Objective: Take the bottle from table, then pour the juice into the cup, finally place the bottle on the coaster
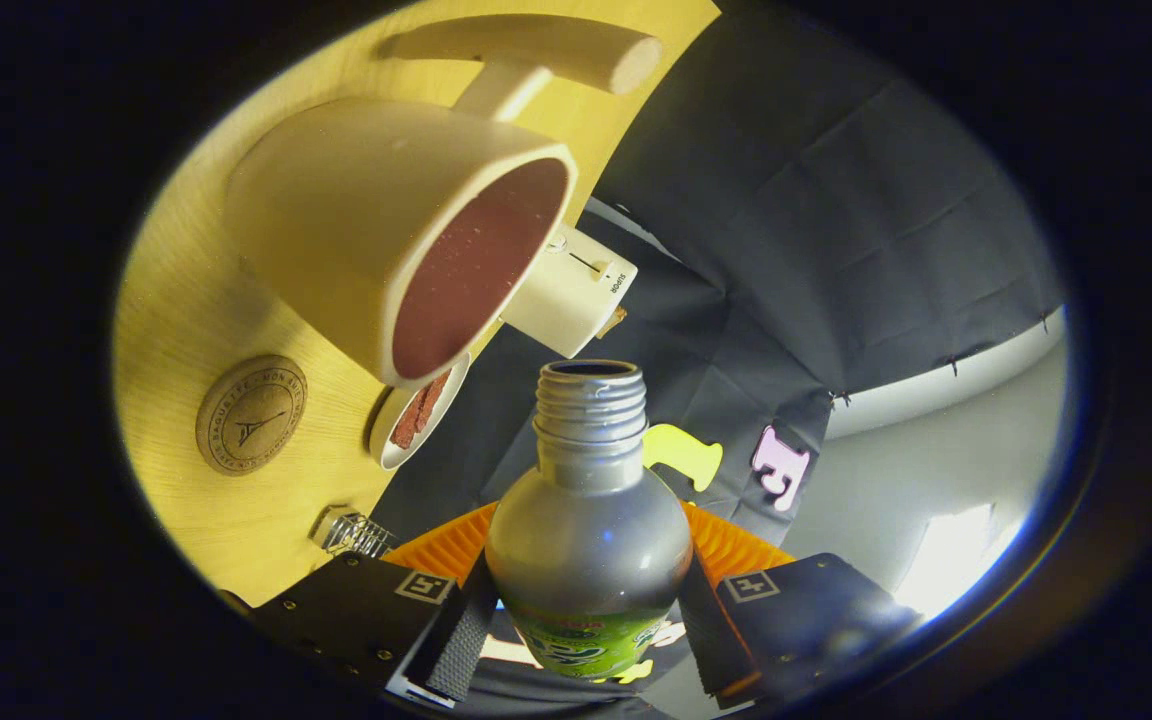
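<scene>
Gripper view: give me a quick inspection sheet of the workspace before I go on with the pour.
Surface: light wooden table, seen tilted.
Job's things: open-necked bottle, cap off, mouth just short of the cup; the cup's inside looks reddish; round coaster on the table beside the cup, bare.
Clutter: small dish with something reddish in it, white box, wooden T-shaped piece, metal spring.
Grippers: gripper, both fingers pressed on the bottle's body.
Cables: nothing seen.
Surroundings: black cloth wall, pale wall beyond it.
</scene>
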`<state>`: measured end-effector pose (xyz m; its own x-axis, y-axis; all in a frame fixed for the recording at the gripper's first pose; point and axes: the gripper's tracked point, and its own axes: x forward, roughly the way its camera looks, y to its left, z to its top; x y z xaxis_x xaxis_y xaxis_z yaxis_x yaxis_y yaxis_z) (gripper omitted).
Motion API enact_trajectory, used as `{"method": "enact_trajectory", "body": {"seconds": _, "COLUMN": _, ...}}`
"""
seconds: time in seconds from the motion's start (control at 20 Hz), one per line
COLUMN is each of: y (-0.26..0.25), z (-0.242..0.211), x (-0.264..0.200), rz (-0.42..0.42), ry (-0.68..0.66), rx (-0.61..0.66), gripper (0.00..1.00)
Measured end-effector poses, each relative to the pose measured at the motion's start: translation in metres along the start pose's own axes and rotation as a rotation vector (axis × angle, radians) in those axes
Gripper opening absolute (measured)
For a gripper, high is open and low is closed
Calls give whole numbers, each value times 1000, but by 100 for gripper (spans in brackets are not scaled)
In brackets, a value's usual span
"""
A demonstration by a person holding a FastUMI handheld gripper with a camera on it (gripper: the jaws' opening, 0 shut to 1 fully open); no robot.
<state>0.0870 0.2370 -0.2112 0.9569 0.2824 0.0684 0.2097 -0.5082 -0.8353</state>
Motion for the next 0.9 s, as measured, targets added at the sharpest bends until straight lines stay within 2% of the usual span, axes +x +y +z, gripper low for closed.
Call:
{"method": "enact_trajectory", "body": {"seconds": 0.35, "y": 9, "z": -18, "x": -2, "rz": 42, "ry": 52, "rx": 263, "gripper": 82}}
{"method": "enact_trajectory", "body": {"seconds": 0.65, "y": 9, "z": -28, "x": -7, "rz": 27, "ry": 65, "rx": 478, "gripper": 82}}
{"method": "enact_trajectory", "body": {"seconds": 0.9, "y": 27, "z": -54, "x": 0, "rz": 79, "ry": 144, "rx": 740, "gripper": 82}}
